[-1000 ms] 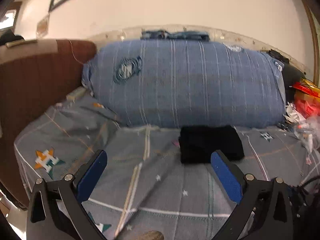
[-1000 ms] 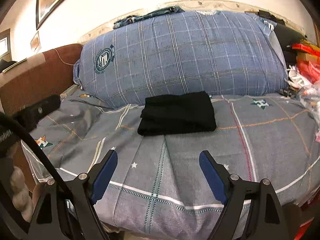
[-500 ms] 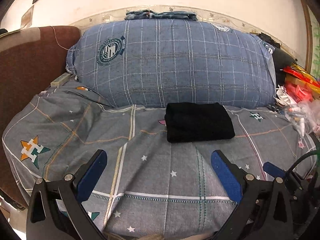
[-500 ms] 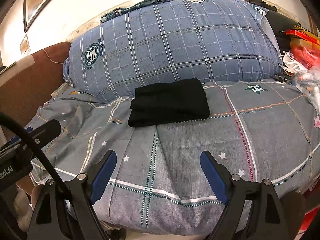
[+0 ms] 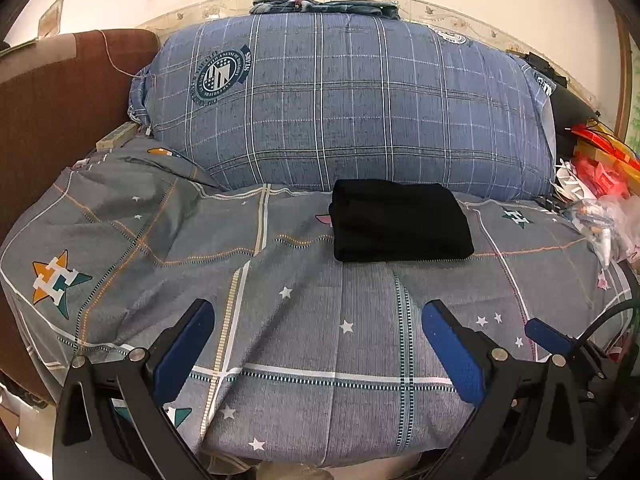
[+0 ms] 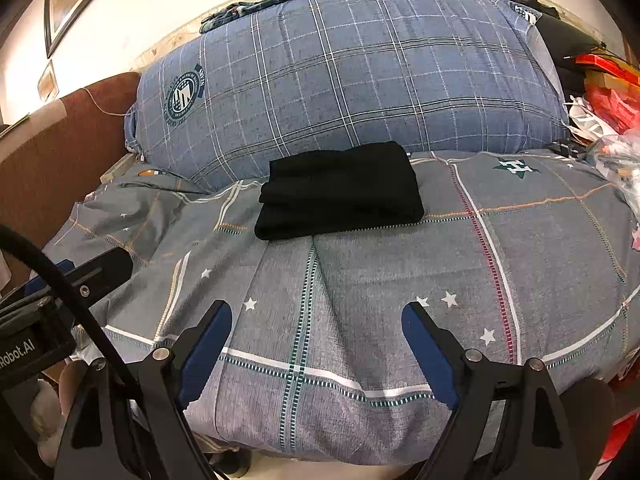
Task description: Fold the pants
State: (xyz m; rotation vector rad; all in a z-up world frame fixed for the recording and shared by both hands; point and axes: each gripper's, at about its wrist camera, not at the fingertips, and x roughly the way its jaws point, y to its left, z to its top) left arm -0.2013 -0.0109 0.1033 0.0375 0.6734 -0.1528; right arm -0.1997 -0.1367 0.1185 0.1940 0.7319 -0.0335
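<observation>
Black pants [image 5: 400,222] lie folded into a compact rectangle on the grey patterned bedsheet [image 5: 280,280], just in front of the big blue plaid pillow. They also show in the right wrist view [image 6: 340,190]. My left gripper [image 5: 318,344] is open and empty, held back over the bed's front edge. My right gripper [image 6: 316,344] is open and empty, also back from the pants. The left gripper's body [image 6: 52,300] shows at the left of the right wrist view.
A large blue plaid pillow [image 5: 352,100] stands against the wall with folded jeans [image 5: 324,4] on top. A brown headboard [image 5: 52,112] is at the left. Red packets and plastic clutter [image 5: 600,184] sit at the right edge of the bed.
Both grippers have drawn back and lifted from the bed; the view widened and the pants sit farther away. The pants have not moved.
</observation>
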